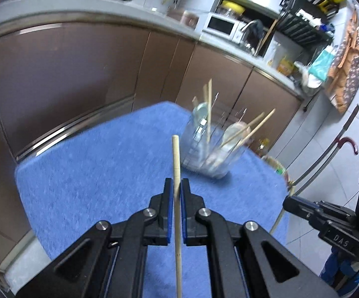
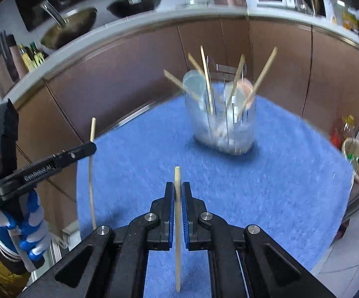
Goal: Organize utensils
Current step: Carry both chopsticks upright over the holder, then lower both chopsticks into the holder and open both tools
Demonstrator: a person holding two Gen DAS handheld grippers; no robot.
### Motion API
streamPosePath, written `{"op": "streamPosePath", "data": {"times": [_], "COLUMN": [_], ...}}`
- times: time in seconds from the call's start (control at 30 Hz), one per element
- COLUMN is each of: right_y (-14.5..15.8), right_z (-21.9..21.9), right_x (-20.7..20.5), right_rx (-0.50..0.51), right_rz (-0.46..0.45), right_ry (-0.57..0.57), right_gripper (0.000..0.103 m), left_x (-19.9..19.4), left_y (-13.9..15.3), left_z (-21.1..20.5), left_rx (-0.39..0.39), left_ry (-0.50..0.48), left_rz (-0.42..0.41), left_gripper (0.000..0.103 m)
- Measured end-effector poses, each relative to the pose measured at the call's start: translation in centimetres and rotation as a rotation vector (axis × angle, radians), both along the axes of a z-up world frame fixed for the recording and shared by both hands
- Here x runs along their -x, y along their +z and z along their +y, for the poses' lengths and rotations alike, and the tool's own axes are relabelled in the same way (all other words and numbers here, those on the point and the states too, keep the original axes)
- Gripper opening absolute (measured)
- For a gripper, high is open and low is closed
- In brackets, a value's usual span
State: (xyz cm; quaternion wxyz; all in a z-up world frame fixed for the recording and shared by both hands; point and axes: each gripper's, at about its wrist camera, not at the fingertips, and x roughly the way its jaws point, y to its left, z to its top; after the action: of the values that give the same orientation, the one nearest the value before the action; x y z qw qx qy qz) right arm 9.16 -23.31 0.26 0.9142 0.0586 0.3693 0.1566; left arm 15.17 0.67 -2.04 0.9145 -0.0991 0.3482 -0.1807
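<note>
- Left gripper [image 1: 177, 188] is clamping a wooden chopstick [image 1: 176, 164] betw. its blue pads; stick is standing upright, tip poking above the fingers, rest running down below them.
- Right gripper [image 2: 178, 191] is pinching a second chopstick [image 2: 177, 181] the same way, upright, jaws narrow on it.
- Both are hovering over the blue towel [image 2: 278, 173] covering the table.
- Clear plastic holder [image 2: 225, 124] is sitting on the towel's far side, w/ several chopsticks [image 2: 206, 79] leaning out at angles; blurred, compartments hard to tell.
- In right view, left gripper is showing at left edge w/ its stick, held by a blue-white gloved hand [image 2: 30, 231].
- Brown cabinets [image 1: 67, 74] are running behind.
</note>
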Motion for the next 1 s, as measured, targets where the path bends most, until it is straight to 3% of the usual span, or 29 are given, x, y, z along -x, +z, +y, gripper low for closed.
{"op": "streamPosePath", "data": {"times": [0.33,0.5,0.7,0.87,1.0], "right_y": [9.9,12.9,12.7,10.2,7.4], "right_z": [-1.0,-1.7,-2.1,-2.4,-2.4], "right_x": [-2.8,-5.7,-9.7,-12.9,-14.8], "right_rx": [-0.043,-0.063,-0.034,0.003,0.027], "right_rz": [-0.279,-0.382,-0.425,-0.420,-0.414], "right_ry": [-0.042,-0.068,-0.091,-0.114,-0.130], "right_gripper": [0.006,0.006,0.006,0.006,0.006], "left_x": [-4.9,-8.5,-13.4,-16.6,-18.7], "left_y": [8.1,11.2,11.6,9.4,6.8], "left_z": [-2.4,-4.8,-8.1,-10.8,-11.9], "left_rx": [0.110,0.155,0.141,0.074,0.073], "left_ry": [-0.006,0.002,0.037,0.093,0.117], "left_rz": [-0.171,-0.254,-0.313,-0.358,-0.357], "left_gripper": [0.005,0.005,0.005,0.005,0.005]}}
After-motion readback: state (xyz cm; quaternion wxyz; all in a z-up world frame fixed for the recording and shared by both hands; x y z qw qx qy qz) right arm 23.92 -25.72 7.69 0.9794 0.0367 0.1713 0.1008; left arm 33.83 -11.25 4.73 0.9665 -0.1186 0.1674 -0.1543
